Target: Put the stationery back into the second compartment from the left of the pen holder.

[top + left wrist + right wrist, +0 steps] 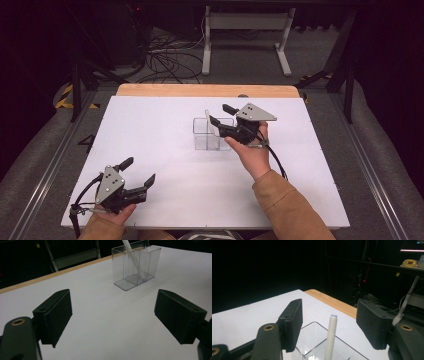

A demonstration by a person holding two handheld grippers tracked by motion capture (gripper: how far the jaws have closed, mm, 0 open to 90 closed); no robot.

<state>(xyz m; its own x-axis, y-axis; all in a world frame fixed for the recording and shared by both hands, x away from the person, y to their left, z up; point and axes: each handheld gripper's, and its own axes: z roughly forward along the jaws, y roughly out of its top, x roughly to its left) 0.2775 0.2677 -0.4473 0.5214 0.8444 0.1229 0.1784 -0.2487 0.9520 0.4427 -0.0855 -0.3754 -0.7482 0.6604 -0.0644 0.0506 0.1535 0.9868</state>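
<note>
A clear plastic container with compartments stands on the white table top, right of centre. A white pen leans upright inside it. My right gripper hovers just above and right of the container, open; in the right gripper view the pen rises from the container between the two jaws of the right gripper without touching either. My left gripper rests near the front left edge, open and holding nothing. In the left gripper view, my left gripper looks toward the container and pen.
A wooden strip runs along the table's far edge. Beyond it stand a white frame and loose cables on the floor. Metal rails flank the table on both sides.
</note>
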